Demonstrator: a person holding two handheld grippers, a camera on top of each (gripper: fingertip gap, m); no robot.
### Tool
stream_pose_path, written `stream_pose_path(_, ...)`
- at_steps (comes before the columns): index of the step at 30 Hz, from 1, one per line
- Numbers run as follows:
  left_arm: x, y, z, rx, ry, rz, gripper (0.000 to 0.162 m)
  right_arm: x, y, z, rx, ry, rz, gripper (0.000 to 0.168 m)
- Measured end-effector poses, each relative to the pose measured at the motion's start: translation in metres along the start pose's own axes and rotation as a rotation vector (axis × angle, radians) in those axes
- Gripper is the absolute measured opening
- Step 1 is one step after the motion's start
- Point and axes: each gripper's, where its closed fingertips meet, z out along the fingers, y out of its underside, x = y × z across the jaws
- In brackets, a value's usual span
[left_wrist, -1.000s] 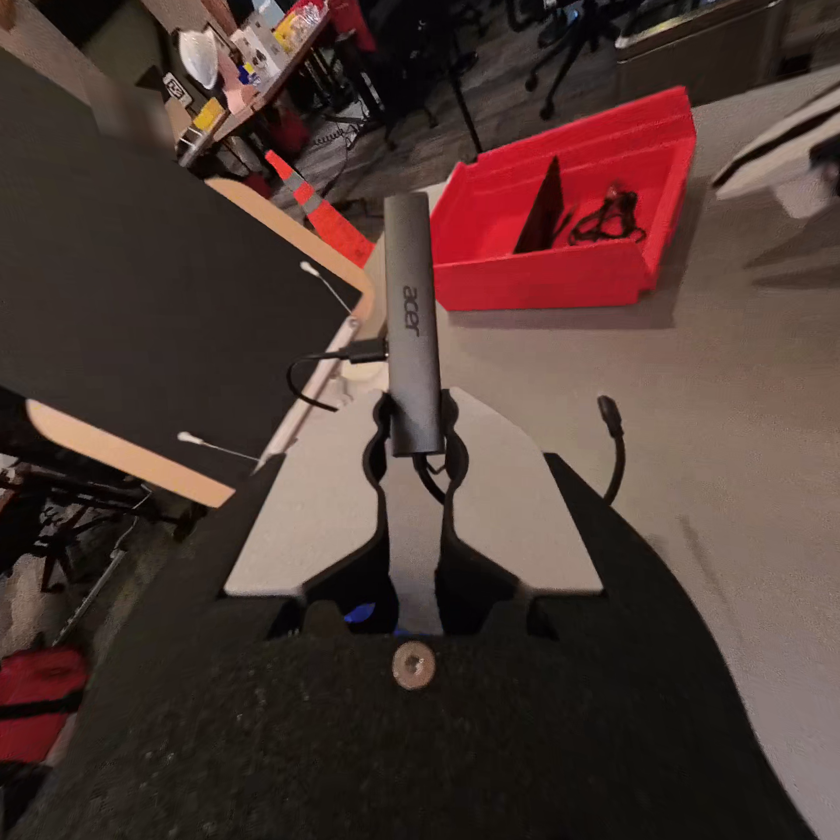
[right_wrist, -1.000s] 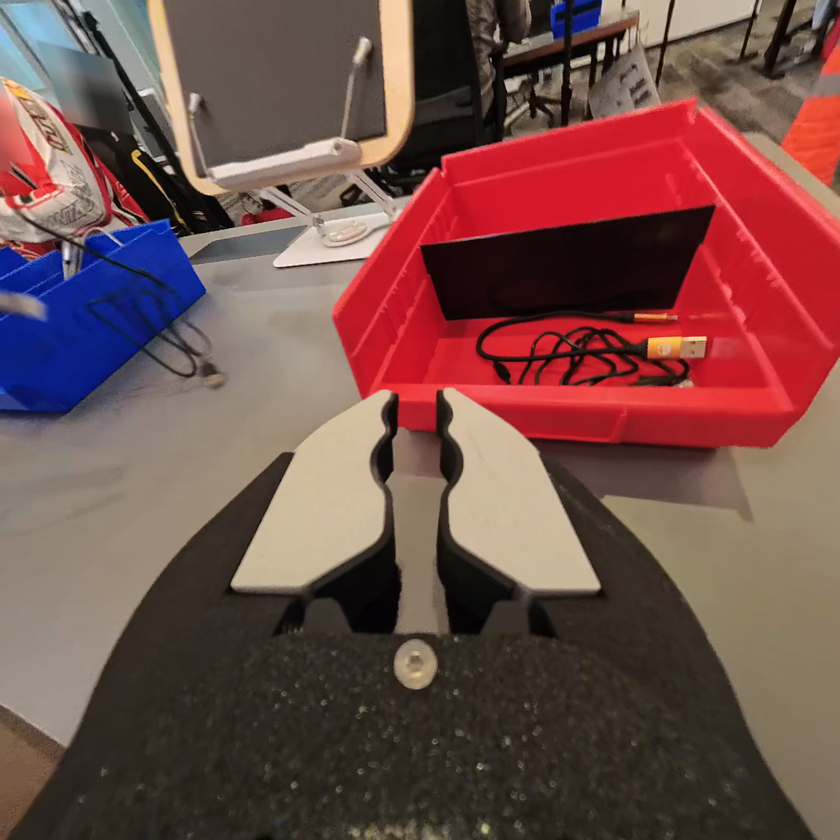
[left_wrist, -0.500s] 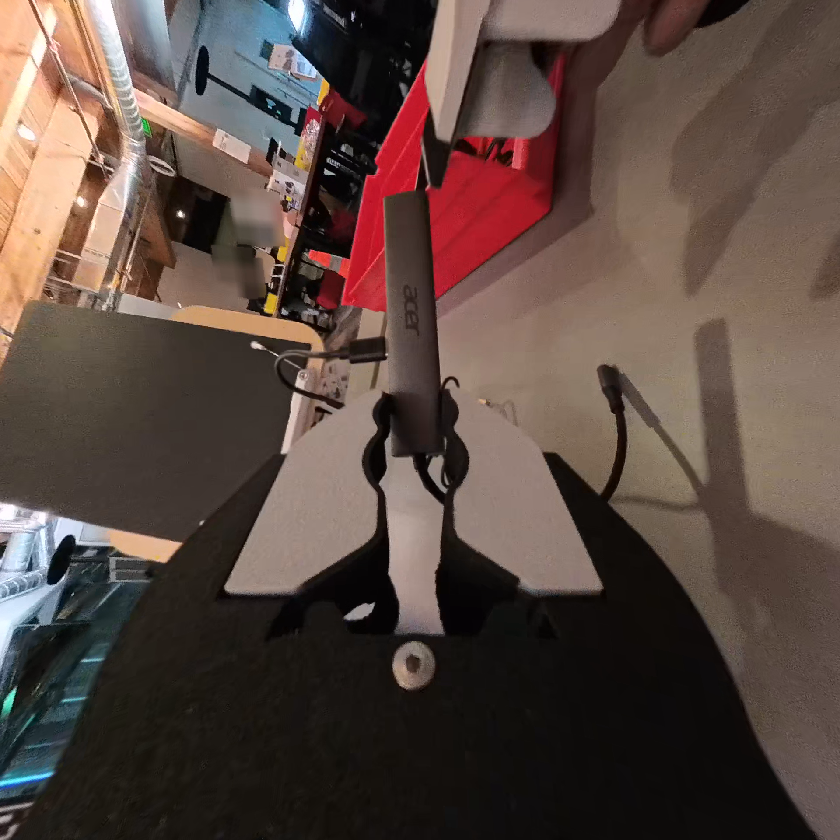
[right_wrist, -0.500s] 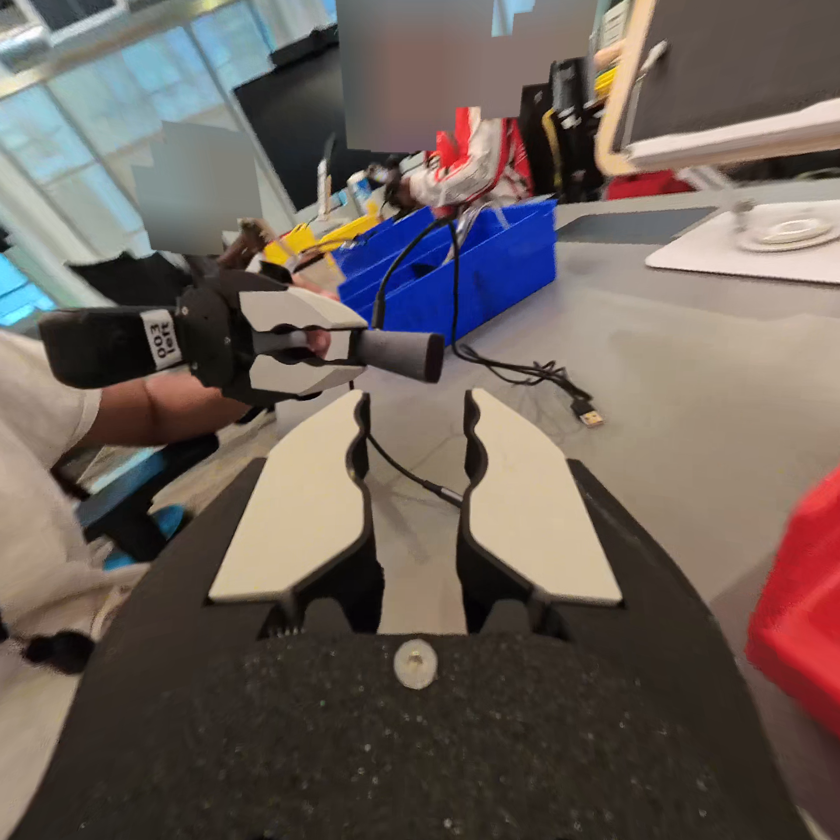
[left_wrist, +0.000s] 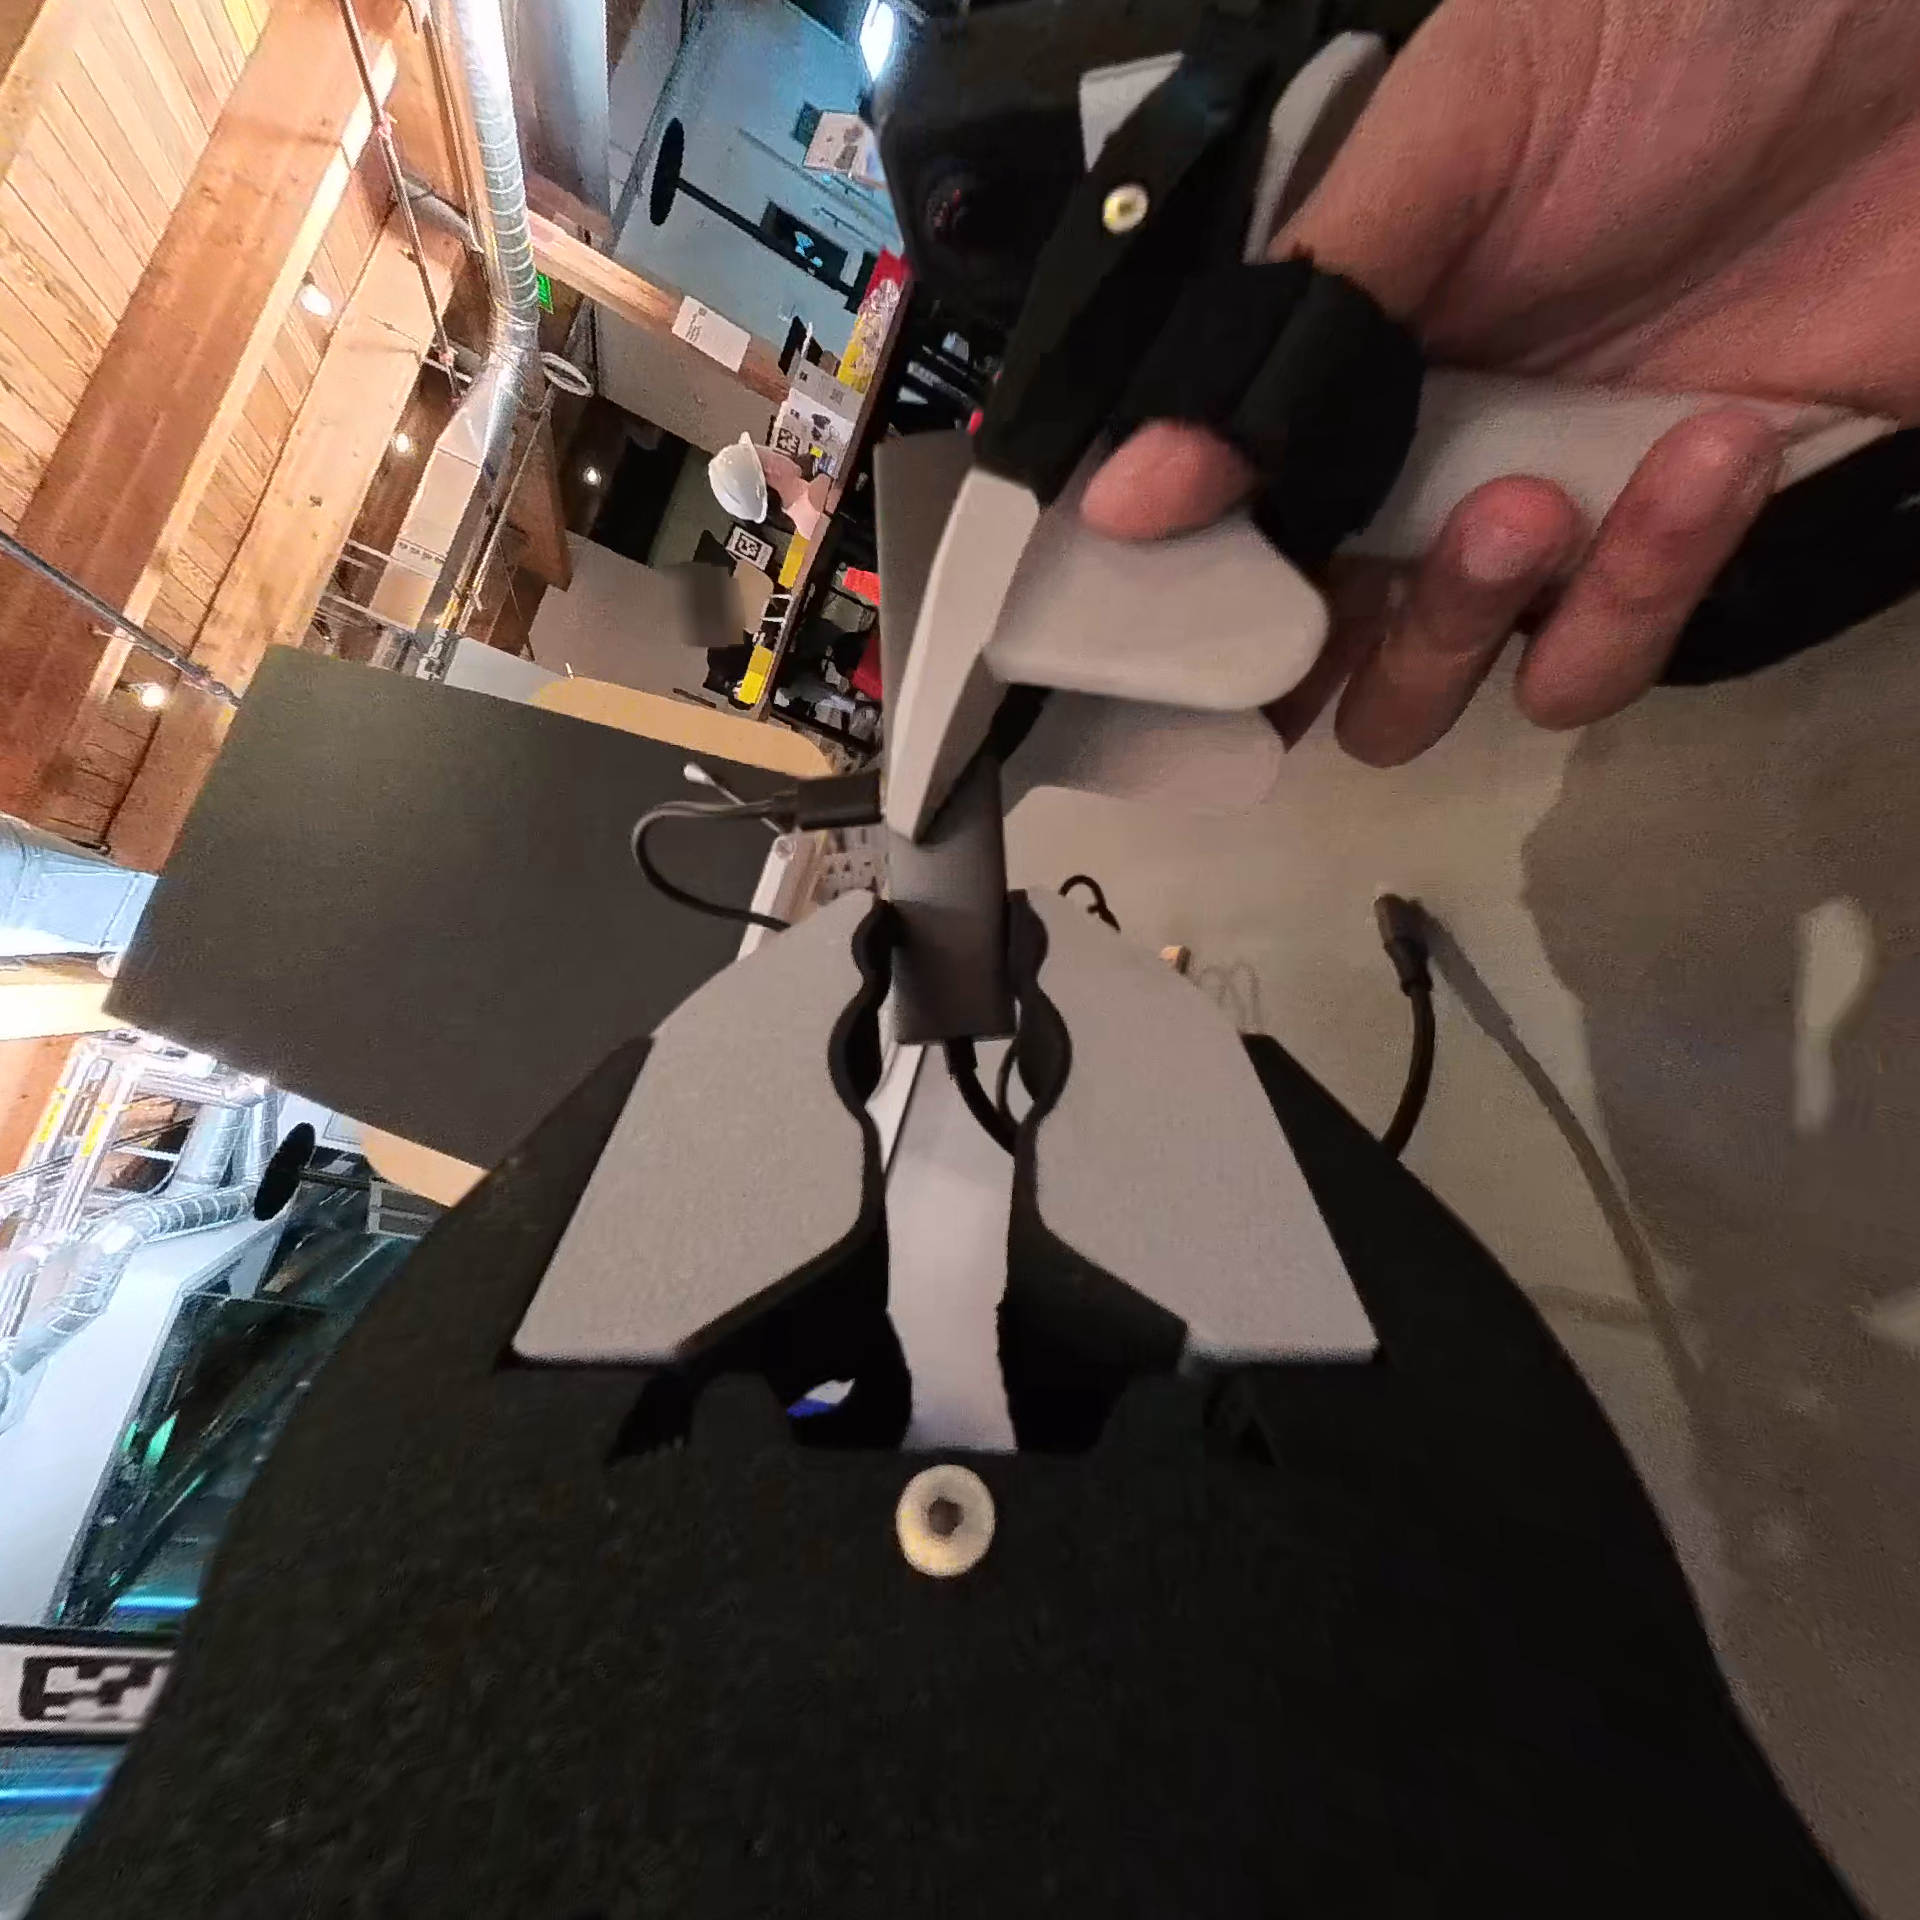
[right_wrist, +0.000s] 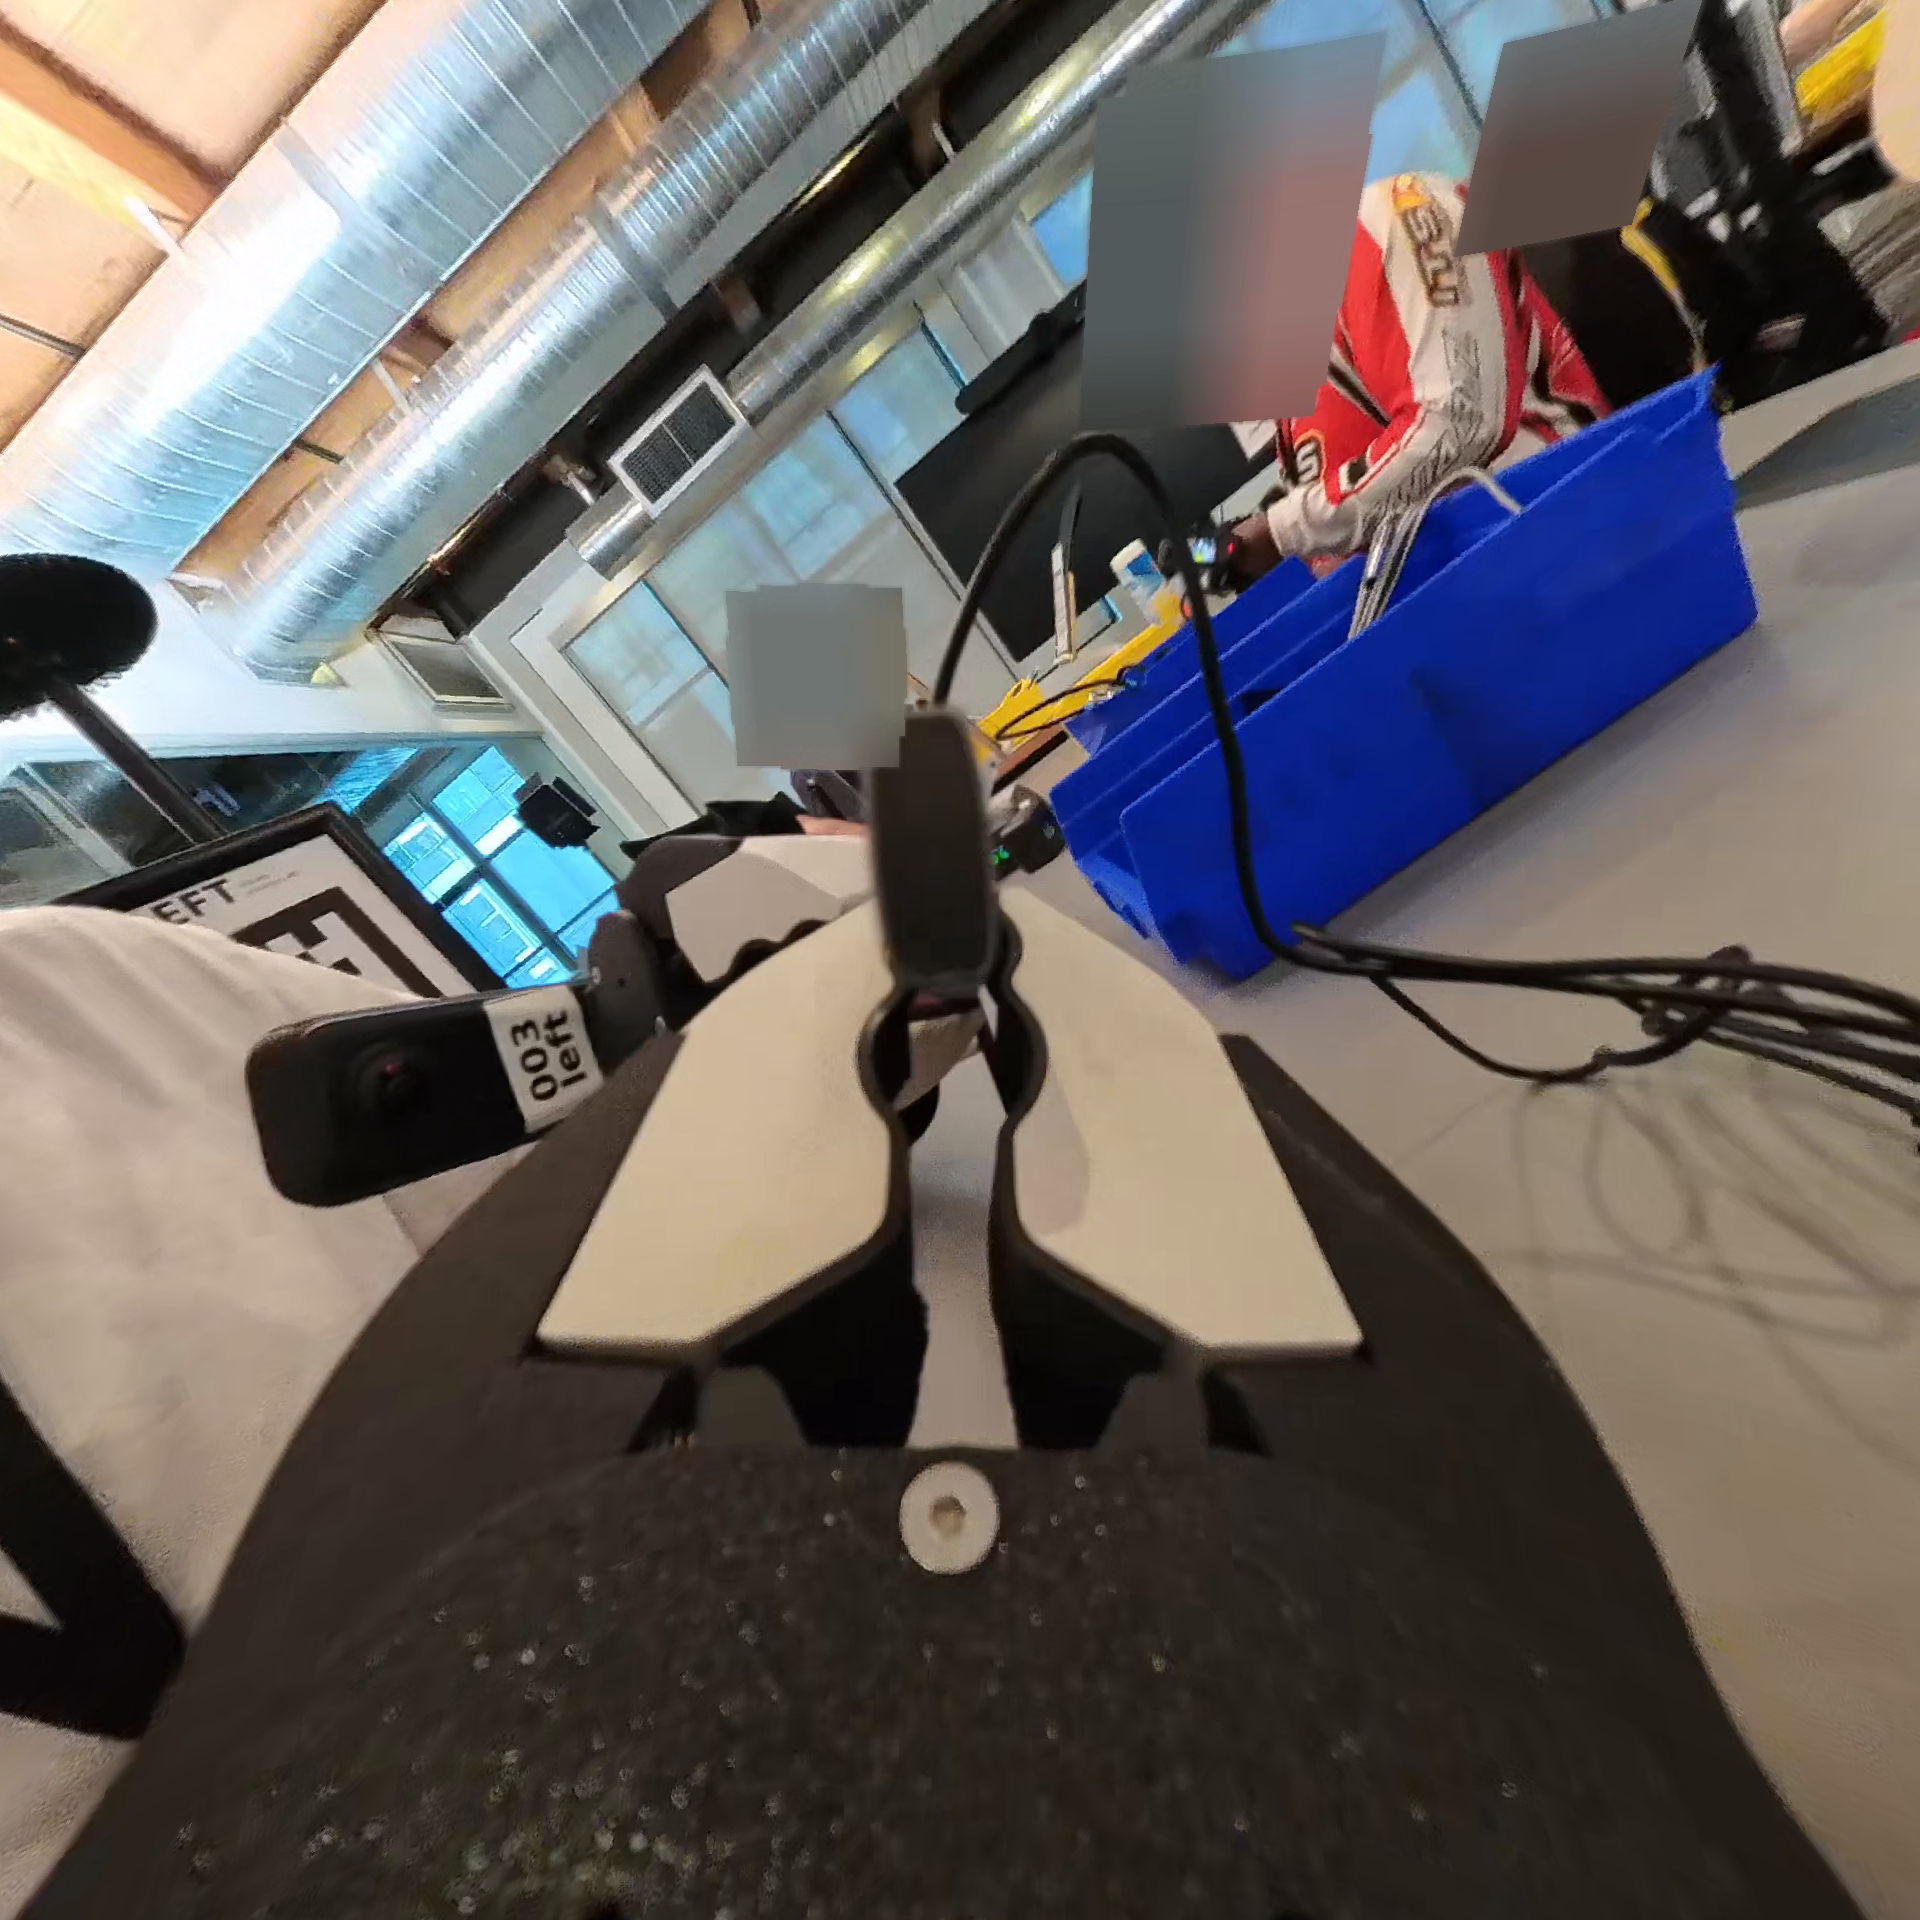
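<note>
1. Two grippers met on one dark grey hub (left_wrist: 951, 966), a slim bar held above the grey table (left_wrist: 1714, 1039).
2. The left gripper (left_wrist: 948, 961) was rolled onto its side, so the room looked tipped over in its view; its jaws were narrow, pinching the near end of the hub.
3. The right gripper (right_wrist: 940, 987) came at the bar from the opposite end, tilted, its jaws drawn in around the hub's tip, which seemed to be clamped, though blur made the contact hard to judge.
4. A bare hand (left_wrist: 1621, 343) was wrapped round the right gripper's handle, fingers curled under it.
5. A black cable (right_wrist: 1205, 665) arched up from the hub and ran down to the table beside a blue bin (right_wrist: 1455, 707).
6. A short plug lead (left_wrist: 717, 831) stuck out of the hub's side towards a dark board (left_wrist: 436, 883).
</note>
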Motion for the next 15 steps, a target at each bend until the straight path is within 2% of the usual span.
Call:
stream_pose_path(4, 0.003, -0.005, 0.000, 0.021, 0.028, -0.101, 0.021, -0.003, 0.000, -0.003, -0.032, 0.013, -0.169, 0.010)
stream_pose_path(6, 0.006, -0.007, -0.007, 0.011, 0.137, -0.303, 0.018, -0.002, 0.005, -0.004, -0.102, 0.001, -0.276, 0.010)
stream_pose_path(8, 0.002, -0.012, -0.016, 0.045, 0.269, -0.582, 0.000, 0.007, 0.006, -0.004, -0.147, 0.030, -0.406, 0.010)
stream_pose_path(9, -0.005, -0.008, -0.018, 0.042, 0.293, -0.726, 0.002, 0.012, 0.008, -0.005, -0.180, 0.038, -0.477, 0.011)
stream_pose_path(11, -0.013, 0.001, -0.021, 0.040, 0.360, -0.982, 0.020, 0.016, 0.014, -0.003, -0.228, 0.024, -0.576, 0.010)
stream_pose_path(12, -0.012, 0.005, -0.022, 0.042, 0.397, -1.072, 0.023, 0.016, 0.019, -0.001, -0.252, 0.012, -0.604, 0.010)
stream_pose_path(15, 0.002, 0.022, -0.021, 0.000, 0.437, -1.176, 0.024, 0.022, 0.026, 0.008, -0.273, 0.043, -0.683, 0.010)
